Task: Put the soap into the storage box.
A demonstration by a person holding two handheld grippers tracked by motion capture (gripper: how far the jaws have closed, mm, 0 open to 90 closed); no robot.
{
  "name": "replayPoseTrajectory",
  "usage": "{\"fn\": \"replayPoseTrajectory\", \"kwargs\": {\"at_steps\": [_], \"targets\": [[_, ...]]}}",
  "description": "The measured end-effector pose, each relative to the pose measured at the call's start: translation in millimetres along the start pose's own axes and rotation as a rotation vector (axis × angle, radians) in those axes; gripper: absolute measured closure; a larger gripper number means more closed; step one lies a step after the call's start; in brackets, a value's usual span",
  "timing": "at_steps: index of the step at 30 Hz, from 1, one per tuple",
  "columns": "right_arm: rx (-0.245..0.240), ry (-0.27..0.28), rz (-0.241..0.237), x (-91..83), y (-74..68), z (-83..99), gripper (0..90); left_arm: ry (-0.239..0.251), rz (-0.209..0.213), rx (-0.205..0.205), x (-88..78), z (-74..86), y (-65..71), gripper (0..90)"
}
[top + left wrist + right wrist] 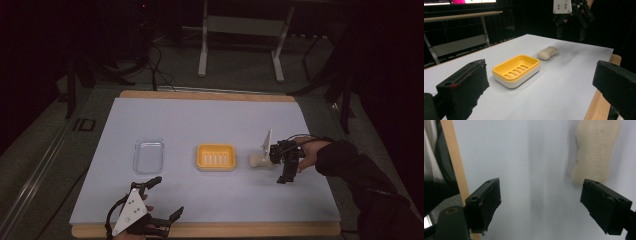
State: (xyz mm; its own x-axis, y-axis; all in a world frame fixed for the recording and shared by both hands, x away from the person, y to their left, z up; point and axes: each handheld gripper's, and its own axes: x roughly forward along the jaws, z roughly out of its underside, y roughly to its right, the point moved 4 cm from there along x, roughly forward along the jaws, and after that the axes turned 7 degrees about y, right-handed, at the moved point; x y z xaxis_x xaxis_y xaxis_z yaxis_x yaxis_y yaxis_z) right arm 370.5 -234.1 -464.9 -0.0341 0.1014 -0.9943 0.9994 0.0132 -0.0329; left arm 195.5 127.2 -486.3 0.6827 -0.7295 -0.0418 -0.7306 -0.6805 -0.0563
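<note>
A pale beige moulded soap bar (pixel 259 160) lies toward the table's (pixel 210 120) right edge, just beside the yellow slotted plastic soap dish (pixel 216 157). The right gripper (pixel 285 167) hangs over it, fingers apart, likely readying a grasp. The left gripper (pixel 160 200) idles at the near edge, fingers spread.

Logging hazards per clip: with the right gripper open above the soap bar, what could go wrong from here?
1. The right gripper stands open, but the soap bar lies off-centre by one jaw, so closing now could nudge rather than clamp it.
2. The bar is rounded and may slip from a pinch.
3. The yellow soap dish sits close beside it and could be bumped.
</note>
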Motion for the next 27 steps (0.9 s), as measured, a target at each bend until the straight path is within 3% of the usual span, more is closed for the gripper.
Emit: {"fn": "replayPoseTrajectory", "kwargs": {"at_steps": [9,27], "targets": [[-0.055,0.029,0.061,-1.5,11.1,-0.8,17.5,-0.001,0.006,0.004,0.4,0.5,0.4,0.1],[-0.055,0.136,0.086,7.3,35.6,-0.5,21.4,-0.005,0.012,0.006,-0.1,0.8,0.9,0.1]]}}
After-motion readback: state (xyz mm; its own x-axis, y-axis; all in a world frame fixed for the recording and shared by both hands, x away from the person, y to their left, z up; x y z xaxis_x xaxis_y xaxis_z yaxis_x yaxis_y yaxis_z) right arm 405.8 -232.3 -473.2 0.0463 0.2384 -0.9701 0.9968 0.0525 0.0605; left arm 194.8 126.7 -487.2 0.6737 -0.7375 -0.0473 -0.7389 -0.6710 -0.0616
